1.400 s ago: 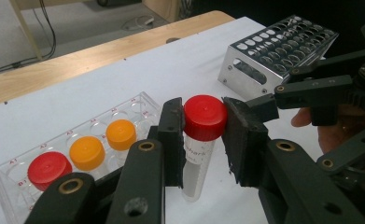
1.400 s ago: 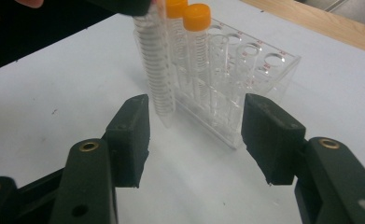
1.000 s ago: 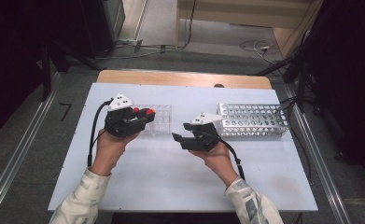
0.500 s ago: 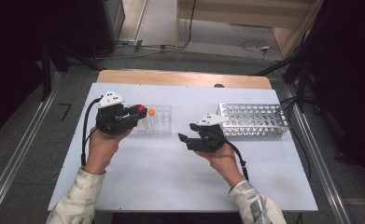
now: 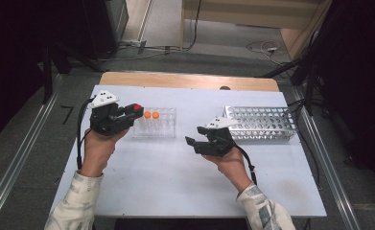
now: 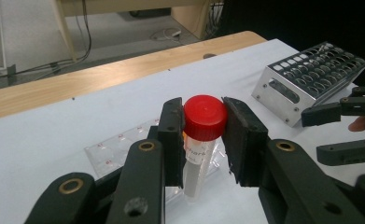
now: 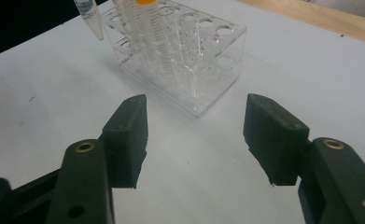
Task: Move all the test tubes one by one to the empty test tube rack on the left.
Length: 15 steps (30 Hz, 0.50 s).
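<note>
Left gripper (image 5: 127, 114) pinches red-capped tube (image 6: 200, 140) at cap, tube upright, lifted clear above left end of clear plastic rack (image 5: 162, 125). Two orange-capped tubes (image 5: 151, 115) stand in that rack. Right gripper (image 5: 193, 142) spread wide, nothing between jaws, hovers over white table (image 5: 175, 182), pointing toward clear rack. Metal rack (image 5: 262, 123) just behind right gripper.

The white bench (image 5: 175, 182) carried a clear plastic rack (image 5: 162, 125) near its left and a metal rack (image 5: 262, 123) at its right.
</note>
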Each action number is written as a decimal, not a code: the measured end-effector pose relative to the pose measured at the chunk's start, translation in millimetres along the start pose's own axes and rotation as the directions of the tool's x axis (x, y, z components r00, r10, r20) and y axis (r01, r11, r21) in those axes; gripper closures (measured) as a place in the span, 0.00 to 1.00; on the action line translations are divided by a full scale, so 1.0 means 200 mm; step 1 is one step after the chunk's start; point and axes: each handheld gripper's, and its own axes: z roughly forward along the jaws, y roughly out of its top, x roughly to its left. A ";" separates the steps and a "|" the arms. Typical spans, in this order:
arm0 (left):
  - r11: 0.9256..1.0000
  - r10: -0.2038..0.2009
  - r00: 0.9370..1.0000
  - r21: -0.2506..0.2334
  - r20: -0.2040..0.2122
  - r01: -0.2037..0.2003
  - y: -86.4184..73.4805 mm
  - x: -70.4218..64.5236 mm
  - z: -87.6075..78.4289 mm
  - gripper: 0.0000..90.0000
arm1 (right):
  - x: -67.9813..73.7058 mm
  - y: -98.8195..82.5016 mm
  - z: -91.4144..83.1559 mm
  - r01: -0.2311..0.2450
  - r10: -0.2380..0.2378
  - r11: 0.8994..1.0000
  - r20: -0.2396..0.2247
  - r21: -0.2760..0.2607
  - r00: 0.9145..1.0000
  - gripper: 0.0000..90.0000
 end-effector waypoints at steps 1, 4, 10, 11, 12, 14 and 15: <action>1.000 0.001 1.000 0.000 -0.004 -0.001 0.00 0.01 0.00 0.78 | 0.00 0.00 0.00 -0.004 0.004 1.000 0.000 0.001 1.000 0.43; 1.000 -0.003 1.000 0.001 -0.022 0.003 0.00 0.02 0.00 0.78 | 0.00 0.00 0.00 -0.008 0.008 1.000 -0.001 0.001 1.000 0.43; 1.000 0.002 0.999 0.005 -0.052 -0.002 0.00 0.04 0.00 0.78 | -0.01 0.00 -0.01 -0.014 0.014 1.000 0.003 -0.001 1.000 0.43; 1.000 0.003 0.998 0.004 -0.056 -0.002 0.01 0.05 -0.01 0.78 | -0.01 -0.01 -0.01 -0.015 0.015 1.000 0.003 -0.002 1.000 0.43; 1.000 0.001 0.998 0.004 -0.061 -0.001 0.01 0.05 -0.01 0.78 | -0.01 -0.01 -0.01 -0.016 0.016 1.000 0.003 -0.002 1.000 0.43; 1.000 -0.006 0.998 -0.002 -0.066 0.006 0.01 0.06 -0.01 0.78 | -0.02 0.00 -0.01 -0.018 0.018 1.000 0.002 -0.007 1.000 0.43; 1.000 -0.009 0.998 -0.002 -0.069 0.008 0.01 0.07 -0.01 0.78 | -0.02 0.00 -0.01 -0.020 0.020 1.000 0.001 -0.008 1.000 0.43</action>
